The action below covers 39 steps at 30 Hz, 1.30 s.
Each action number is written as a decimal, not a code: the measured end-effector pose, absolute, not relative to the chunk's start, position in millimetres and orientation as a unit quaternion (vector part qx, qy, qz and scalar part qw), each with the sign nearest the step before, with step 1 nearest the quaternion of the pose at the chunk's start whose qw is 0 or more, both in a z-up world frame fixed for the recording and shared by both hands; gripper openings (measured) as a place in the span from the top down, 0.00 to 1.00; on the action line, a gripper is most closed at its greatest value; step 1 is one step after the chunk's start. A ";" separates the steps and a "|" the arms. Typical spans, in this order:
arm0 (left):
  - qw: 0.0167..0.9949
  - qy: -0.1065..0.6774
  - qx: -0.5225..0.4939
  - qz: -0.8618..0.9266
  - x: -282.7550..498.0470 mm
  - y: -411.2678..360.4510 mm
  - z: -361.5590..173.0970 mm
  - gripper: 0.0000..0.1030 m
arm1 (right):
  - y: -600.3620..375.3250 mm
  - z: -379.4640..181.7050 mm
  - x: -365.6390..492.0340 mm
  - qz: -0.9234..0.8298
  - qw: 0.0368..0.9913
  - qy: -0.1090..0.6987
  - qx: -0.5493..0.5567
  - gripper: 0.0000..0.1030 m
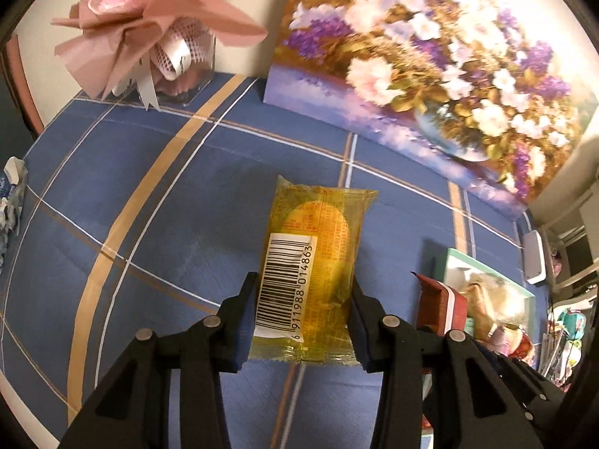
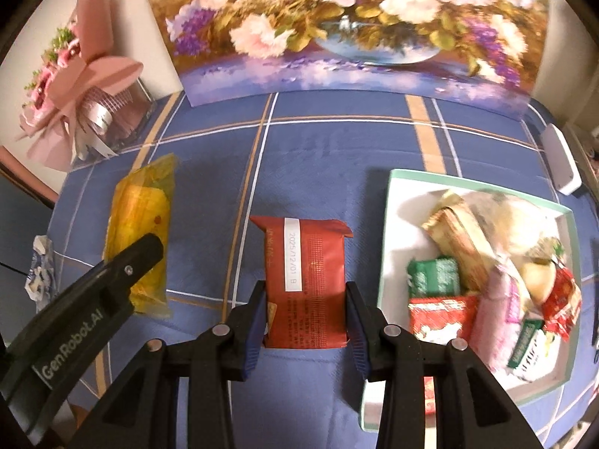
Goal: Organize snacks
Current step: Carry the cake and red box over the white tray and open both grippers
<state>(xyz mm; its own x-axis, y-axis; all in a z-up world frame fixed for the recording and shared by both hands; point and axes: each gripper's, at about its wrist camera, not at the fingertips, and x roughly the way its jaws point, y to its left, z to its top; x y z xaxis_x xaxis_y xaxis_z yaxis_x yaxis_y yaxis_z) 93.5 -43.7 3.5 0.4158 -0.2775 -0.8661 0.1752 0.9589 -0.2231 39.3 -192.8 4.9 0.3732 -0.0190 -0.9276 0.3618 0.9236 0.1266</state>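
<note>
Red snack packet [image 2: 305,280], dated 2025/12/01, seemingly clamped.

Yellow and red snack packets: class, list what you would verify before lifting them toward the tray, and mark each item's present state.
1. Left gripper straddles the yellow packet: ok.
2. Right gripper straddles the red packet: ok.
3. Fingers firmly clamped on both packets: cannot tell.
4. Tray has bare floor at its near-left part: ok.
5. Tablecloth path from the red packet to the tray is unobstructed: ok.
</note>
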 end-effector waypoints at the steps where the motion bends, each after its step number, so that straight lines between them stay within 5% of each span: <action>1: 0.842 0.520 -0.049 -0.139 89.0 -45.8 7.7 0.57 | -196.4 9.5 33.8 -0.121 0.816 0.542 0.161 0.59; 20: 0.849 0.478 -0.004 -0.224 34.7 -107.8 47.0 0.57 | -292.7 56.0 -37.6 -0.214 0.821 0.479 0.226 0.59; 39: 0.800 0.514 0.087 -0.296 0.6 -201.6 -6.9 0.57 | -364.0 19.6 -81.1 -0.266 0.770 0.503 0.290 0.59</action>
